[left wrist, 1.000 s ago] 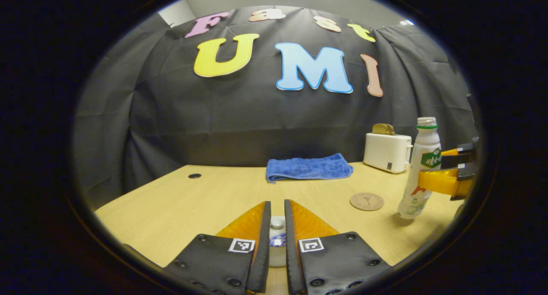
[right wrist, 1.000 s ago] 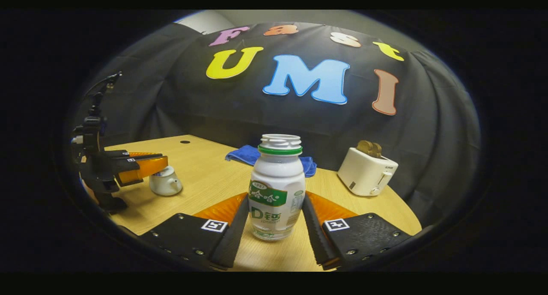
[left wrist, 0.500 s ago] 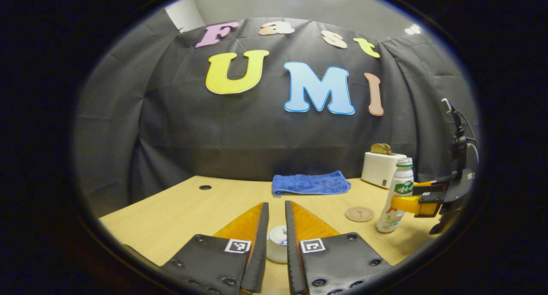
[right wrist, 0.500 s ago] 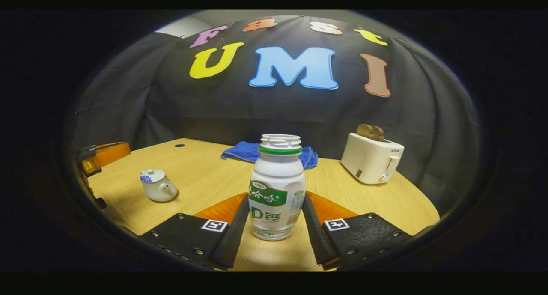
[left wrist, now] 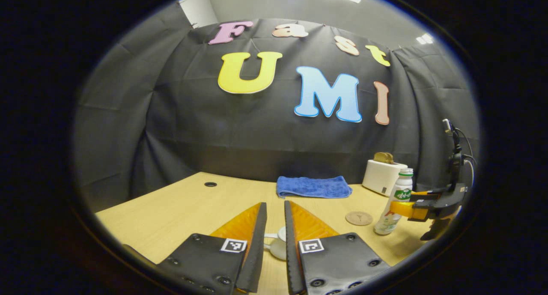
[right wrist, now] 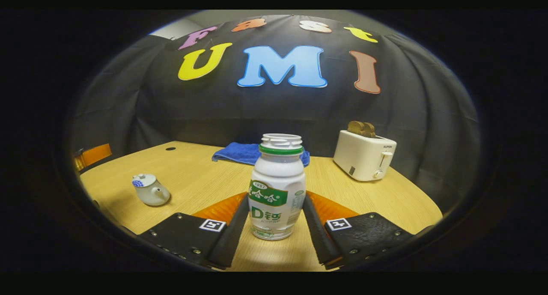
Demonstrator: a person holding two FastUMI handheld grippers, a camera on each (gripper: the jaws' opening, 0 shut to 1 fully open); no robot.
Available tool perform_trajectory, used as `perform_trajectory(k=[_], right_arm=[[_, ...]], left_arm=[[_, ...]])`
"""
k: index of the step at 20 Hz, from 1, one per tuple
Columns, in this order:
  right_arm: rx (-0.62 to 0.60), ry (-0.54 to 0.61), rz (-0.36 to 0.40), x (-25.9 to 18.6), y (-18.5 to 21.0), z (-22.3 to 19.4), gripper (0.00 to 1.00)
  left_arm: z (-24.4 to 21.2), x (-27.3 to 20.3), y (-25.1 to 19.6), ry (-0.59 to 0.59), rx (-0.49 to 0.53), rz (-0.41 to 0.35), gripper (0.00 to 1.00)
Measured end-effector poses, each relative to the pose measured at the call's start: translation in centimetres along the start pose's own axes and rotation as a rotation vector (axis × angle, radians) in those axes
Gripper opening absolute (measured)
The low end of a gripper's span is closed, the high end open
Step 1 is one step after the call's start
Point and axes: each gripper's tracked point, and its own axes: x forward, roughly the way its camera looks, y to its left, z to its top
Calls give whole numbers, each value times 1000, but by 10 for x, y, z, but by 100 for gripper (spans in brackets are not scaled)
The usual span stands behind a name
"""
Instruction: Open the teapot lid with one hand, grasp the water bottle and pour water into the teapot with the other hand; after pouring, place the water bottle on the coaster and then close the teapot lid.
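1. Bottle (right wrist: 277,188), white with a green neck ring and no cap, stands upright between the right gripper's (right wrist: 276,220) jaws in the right gripper view; the jaws sit narrowly apart against its two sides, holding its lower body.
2. Its base looks level with the wooden bench (right wrist: 201,179), though whether it rests there or hangs just above I cannot tell.
3. In the left gripper view the same bottle (left wrist: 392,205) appears at the far right, held by the right gripper (left wrist: 404,207), just beside the round coaster (left wrist: 358,218) and not on it.
4. The left gripper (left wrist: 274,243) has its jaws nearly together, a narrow gap between them, and nothing clamped.
5. Past those jaws the white teapot (left wrist: 278,245) sits on the bench, partly hidden by the fingers; whether the jaws touch it I cannot tell.
6. The right gripper view shows the teapot (right wrist: 149,190) at the left of the bench with its lid (right wrist: 143,180) on, well apart from the bottle.
7. A folded blue towel (left wrist: 313,186) lies at the back of the bench.
8. A white toaster (right wrist: 364,154) with bread in its slots stands at the back right.
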Motion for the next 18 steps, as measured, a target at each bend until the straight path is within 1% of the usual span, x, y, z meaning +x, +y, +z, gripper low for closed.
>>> perform_trajectory(k=[1, 4, 5, 6, 7, 10, 13, 15, 18], right_arm=[[2, 1, -5, 0, -1, -1, 73], [2, 2, -8, -2, -2, -1, 74], [1, -2, -9, -3, -2, -1, 78], [0, -9, -11, -3, -2, 2, 85], [1, -15, -12, -4, -2, 3, 99], [7, -29, -23, -7, -4, 6, 99], [42, -59, -34, -15, -7, 10, 99], [66, -81, -60, -23, -12, 13, 99], [69, -112, -108, -37, -17, 17, 98]], left_arm=[[0, -1, 0, 0, -2, -1, 28], [0, 0, -3, 0, -6, -7, 28], [0, 0, -5, 0, -6, -10, 28], [-1, -1, -6, 0, -5, -15, 28], [-1, -1, -8, -1, -4, -19, 28], [1, -1, -12, -3, -4, -27, 28], [1, -3, -17, -5, -6, -33, 28], [1, -5, -22, -6, -5, -37, 28], [-5, -8, -31, -6, -5, -51, 28]])
